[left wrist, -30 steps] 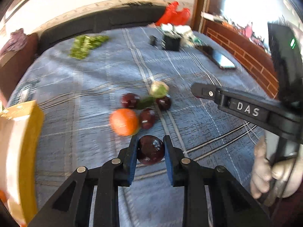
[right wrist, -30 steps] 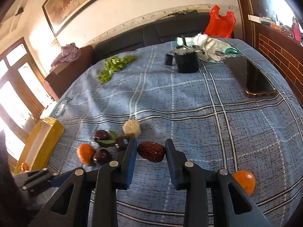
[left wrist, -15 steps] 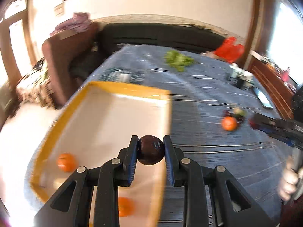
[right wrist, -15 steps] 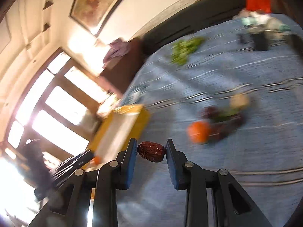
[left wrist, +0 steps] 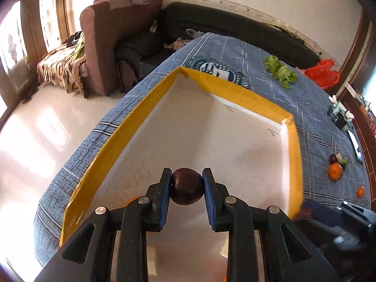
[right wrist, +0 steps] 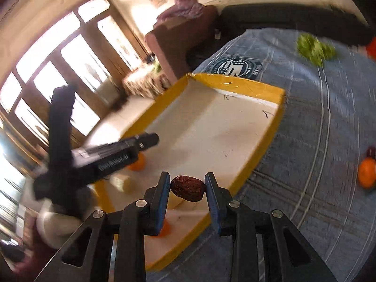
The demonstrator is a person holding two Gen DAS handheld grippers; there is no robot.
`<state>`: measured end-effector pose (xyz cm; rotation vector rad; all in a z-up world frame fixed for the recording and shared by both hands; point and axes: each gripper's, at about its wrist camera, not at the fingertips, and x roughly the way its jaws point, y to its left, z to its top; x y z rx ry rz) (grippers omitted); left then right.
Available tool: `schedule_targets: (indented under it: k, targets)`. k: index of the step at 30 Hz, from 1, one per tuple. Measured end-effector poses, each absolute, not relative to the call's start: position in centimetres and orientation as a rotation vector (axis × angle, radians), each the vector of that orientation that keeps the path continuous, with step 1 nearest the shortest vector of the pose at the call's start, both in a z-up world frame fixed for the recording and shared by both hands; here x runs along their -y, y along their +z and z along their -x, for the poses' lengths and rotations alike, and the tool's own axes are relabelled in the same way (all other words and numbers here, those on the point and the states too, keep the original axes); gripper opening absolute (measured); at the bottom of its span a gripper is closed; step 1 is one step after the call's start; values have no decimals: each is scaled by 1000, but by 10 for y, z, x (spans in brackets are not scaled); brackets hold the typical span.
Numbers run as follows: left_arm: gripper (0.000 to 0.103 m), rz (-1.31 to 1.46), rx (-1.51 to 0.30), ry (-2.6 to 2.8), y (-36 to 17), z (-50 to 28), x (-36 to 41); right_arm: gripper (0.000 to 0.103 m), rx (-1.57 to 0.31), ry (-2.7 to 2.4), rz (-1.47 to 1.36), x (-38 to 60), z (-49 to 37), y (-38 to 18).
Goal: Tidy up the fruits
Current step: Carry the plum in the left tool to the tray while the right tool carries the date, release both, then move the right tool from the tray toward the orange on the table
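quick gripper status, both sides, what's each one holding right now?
Left gripper: closed on a round dark purple plum.
Right gripper: closed on a wrinkled brown-red date.

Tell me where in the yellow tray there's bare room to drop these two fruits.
The white floor of the yellow tray is bare across its middle and far end, up to the far corner by the cloth's round emblem. The near end is crowded: an orange, a pale piece and another orange lie there.

Bright window glare, fisheye warp, motion blur
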<state>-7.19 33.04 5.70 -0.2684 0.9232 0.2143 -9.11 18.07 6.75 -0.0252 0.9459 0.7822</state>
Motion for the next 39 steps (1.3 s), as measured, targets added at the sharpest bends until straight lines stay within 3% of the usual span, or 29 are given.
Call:
schedule_targets:
  k: [10, 16, 21, 23, 39]
  targets:
    - [29, 305, -955, 206, 44, 64, -336, 35, -956, 718, 155, -209, 82, 41]
    - [51, 296, -887, 238, 66, 85, -336, 37, -916, 723, 187, -211, 94, 47]
    - [79, 306, -839, 265, 86, 109, -327, 40, -873, 709, 125, -186, 99, 64]
    - [83, 298, -819, 283, 95, 118, -316, 41, -859, 695, 91, -169, 102, 71]
    - [84, 92, -755, 238, 125, 151, -192, 47, -827, 497, -79, -32, 127, 75]
